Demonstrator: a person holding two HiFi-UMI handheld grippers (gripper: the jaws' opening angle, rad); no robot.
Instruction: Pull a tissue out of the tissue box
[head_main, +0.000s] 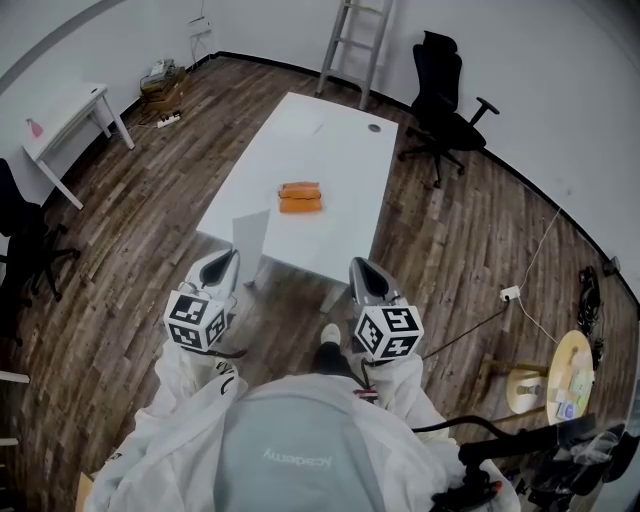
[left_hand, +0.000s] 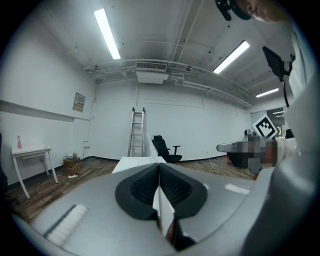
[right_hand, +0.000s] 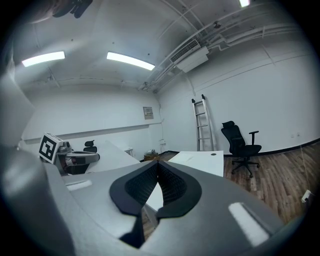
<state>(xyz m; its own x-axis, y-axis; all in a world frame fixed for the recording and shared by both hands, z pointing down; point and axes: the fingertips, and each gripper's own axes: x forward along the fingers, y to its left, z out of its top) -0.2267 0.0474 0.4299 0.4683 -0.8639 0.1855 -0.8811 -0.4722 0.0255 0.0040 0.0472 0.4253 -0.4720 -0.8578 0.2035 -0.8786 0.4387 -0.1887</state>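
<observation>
**Head view, left to right:** a small white side table (head_main: 68, 112) stands by the wall. My left gripper (head_main: 226, 255) is held above the wood floor (head_main: 130, 300), short of the white counter (head_main: 335, 135). The orange tissue box (head_main: 299, 197) lies toward the counter's near end, well apart from both grippers. My right gripper (head_main: 359, 264) is level with the left one. A black office chair (head_main: 445, 105) sits beyond the counter's far right corner. Only this view shows me the tissue box.

**Left gripper view:** the fingers (left_hand: 137, 192) are closed against each other with nothing held. Past them I see the counter's end, a ladder (left_hand: 137, 132) at the far wall and the chair. The right gripper's marker cube (left_hand: 265, 127) shows at the right.

**Right gripper view:** the fingers (right_hand: 137, 187) meet at their tips, empty. The left gripper's marker cube (right_hand: 48, 148) shows at the left, the ladder and chair at the right. Ceiling lights (right_hand: 130, 61) appear in the two gripper views alone.
</observation>
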